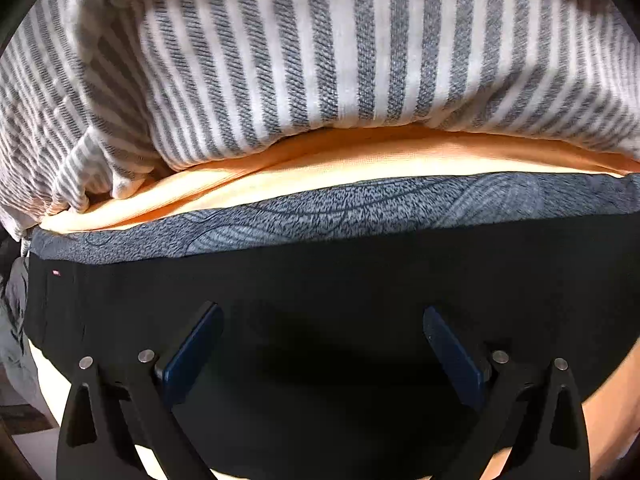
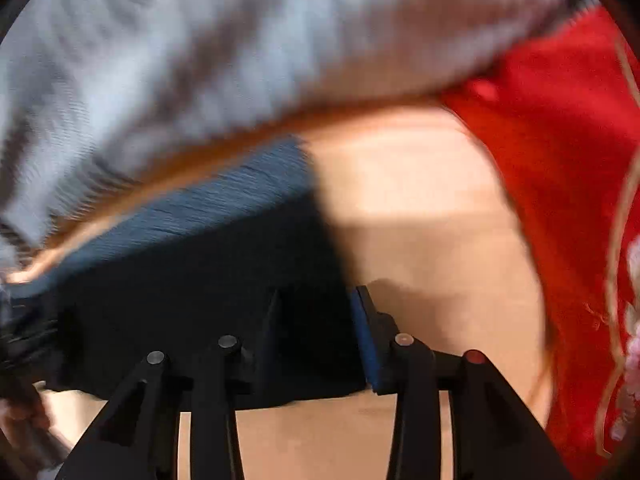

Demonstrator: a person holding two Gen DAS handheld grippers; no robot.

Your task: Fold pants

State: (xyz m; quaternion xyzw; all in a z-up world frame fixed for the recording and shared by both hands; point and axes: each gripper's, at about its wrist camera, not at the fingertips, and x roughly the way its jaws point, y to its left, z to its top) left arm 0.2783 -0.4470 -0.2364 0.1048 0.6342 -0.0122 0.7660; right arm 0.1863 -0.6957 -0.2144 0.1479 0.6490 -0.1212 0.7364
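The black pants [image 1: 320,272] lie flat on a peach sheet [image 1: 320,160], with a small pink tag [image 1: 56,273] near their left edge. My left gripper [image 1: 321,310] hangs over them pointing steeply down, open wide, with nothing pinched between its blue pads [image 1: 192,344]. The right wrist view is blurred. In it my right gripper [image 2: 318,292] stands open over the right-hand edge of the pants [image 2: 180,300]. Its right pad [image 2: 362,328] sits just at that edge, and the cloth lies flat below the jaws.
A band of blue-grey patterned cloth [image 1: 320,208] runs along the pants' far edge. Beyond it lies a bulky grey-and-white striped fabric [image 1: 320,60]. A red cloth with gold embroidery [image 2: 560,120] borders the sheet [image 2: 420,220] on the right. Grey cloth [image 1: 16,320] hangs at the far left.
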